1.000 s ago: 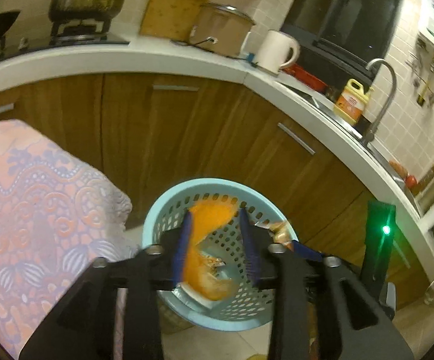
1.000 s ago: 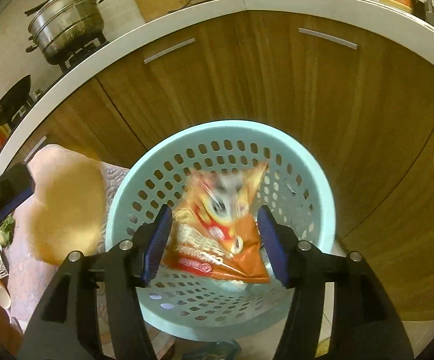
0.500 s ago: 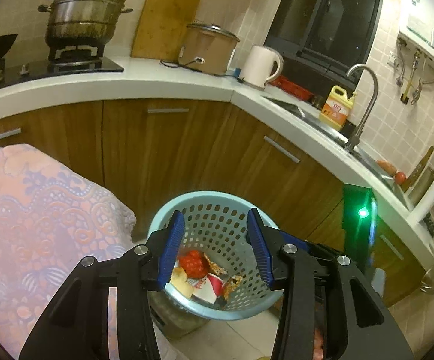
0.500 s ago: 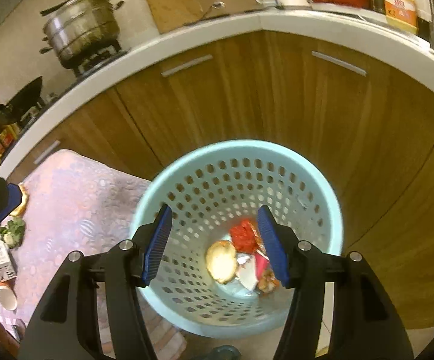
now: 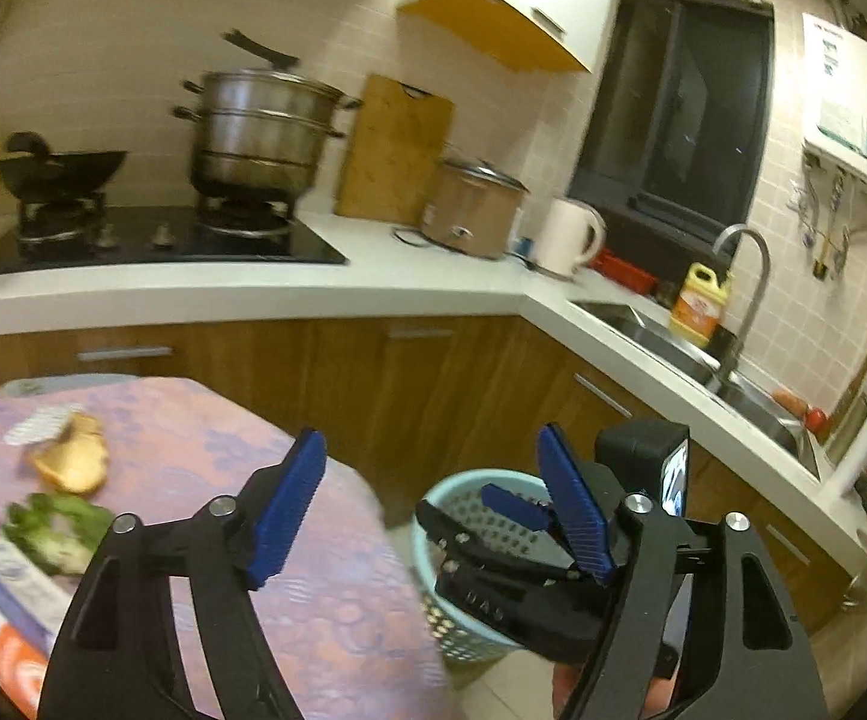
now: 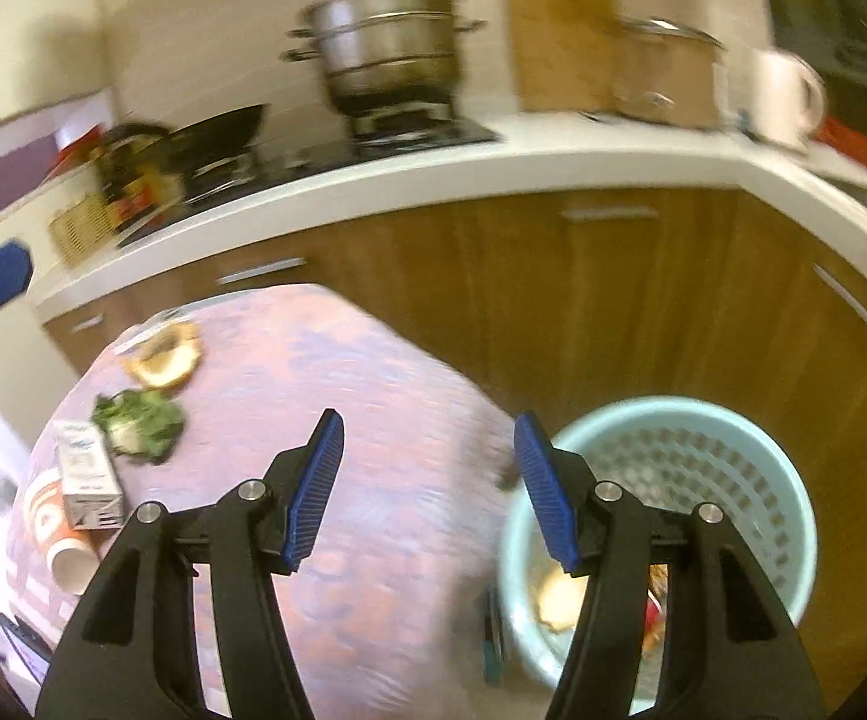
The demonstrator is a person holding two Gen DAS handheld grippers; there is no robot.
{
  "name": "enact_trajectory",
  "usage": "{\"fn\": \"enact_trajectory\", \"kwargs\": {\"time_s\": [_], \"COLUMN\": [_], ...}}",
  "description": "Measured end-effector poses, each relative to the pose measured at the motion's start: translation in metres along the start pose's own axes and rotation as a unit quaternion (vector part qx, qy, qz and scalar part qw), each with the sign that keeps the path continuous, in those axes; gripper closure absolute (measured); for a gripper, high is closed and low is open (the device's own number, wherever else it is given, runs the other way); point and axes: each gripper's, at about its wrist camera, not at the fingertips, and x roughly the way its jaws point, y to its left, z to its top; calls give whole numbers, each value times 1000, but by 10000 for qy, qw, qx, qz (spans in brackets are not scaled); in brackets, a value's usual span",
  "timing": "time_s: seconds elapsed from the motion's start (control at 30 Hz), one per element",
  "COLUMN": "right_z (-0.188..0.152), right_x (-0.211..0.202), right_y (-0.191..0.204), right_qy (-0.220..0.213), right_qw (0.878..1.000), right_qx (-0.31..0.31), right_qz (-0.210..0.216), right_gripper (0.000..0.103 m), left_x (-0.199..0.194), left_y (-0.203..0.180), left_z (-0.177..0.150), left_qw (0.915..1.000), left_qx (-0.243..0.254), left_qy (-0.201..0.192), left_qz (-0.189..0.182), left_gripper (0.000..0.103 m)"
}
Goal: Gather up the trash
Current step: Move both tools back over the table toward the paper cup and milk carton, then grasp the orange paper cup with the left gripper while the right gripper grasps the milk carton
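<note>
both hand-held grippers gape empty near the basket point(image 6: 793, 480).

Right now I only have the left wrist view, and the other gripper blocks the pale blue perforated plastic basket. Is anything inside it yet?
Observer: Yes. In the right wrist view, the pale blue perforated plastic basket holds a round pale bread-like piece and a small red scrap at its bottom.
Operator: Is the right gripper carrying anything?
Observer: No. The right gripper is open, with nothing between its blue pads.
Operator: What is the orange thing at my lower left?
Observer: An orange-and-white paper cup lying on its side, next to a small white carton.
</note>
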Motion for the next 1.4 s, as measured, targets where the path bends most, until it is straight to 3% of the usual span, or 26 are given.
{"fn": "enact_trajectory", "kwargs": {"time_s": [0.37,0.57,0.67,0.83,1.0,1.13,1.2,1.37,1.4], "right_z": [16,9,0,-12,-23,-29,-32,-37,-38], "right_x": [37,58,59,58,67,77,81,94,97], "right_y": [114,154,170,196,212,220,224,230,231], "right_qy": [81,272,421,842,1103,1280,1347,1563,1606], "right_qw": [9898,9780,9650,9418,9338,9302,9282,9226,9219], "right_qx": [-1125,-1362,-1586,-1889,-1974,-1989,-2020,-1999,-1988], "right_qz": [871,1555,2048,2650,2771,2808,2820,2906,2912], "right_gripper": [47,48,48,48,48,47,47,40,39], "left_x": [-73,-100,-109,-116,-117,-106,-101,-92,-92], "left_y": [110,179,211,248,265,270,271,273,273], "left_z": [17,-5,-27,-70,-104,-119,-125,-138,-140], "left_qw": [9956,9895,9872,9842,9836,9811,9801,9780,9772], "left_qx": [-145,-452,-622,-933,-1191,-1257,-1307,-1558,-1647], "left_qy": [-264,-68,192,677,880,1072,1167,1360,1335], "left_qz": [887,1370,1455,1342,1031,1012,934,286,79], "left_gripper": [21,21,21,22,24,28,33,51,59]}}
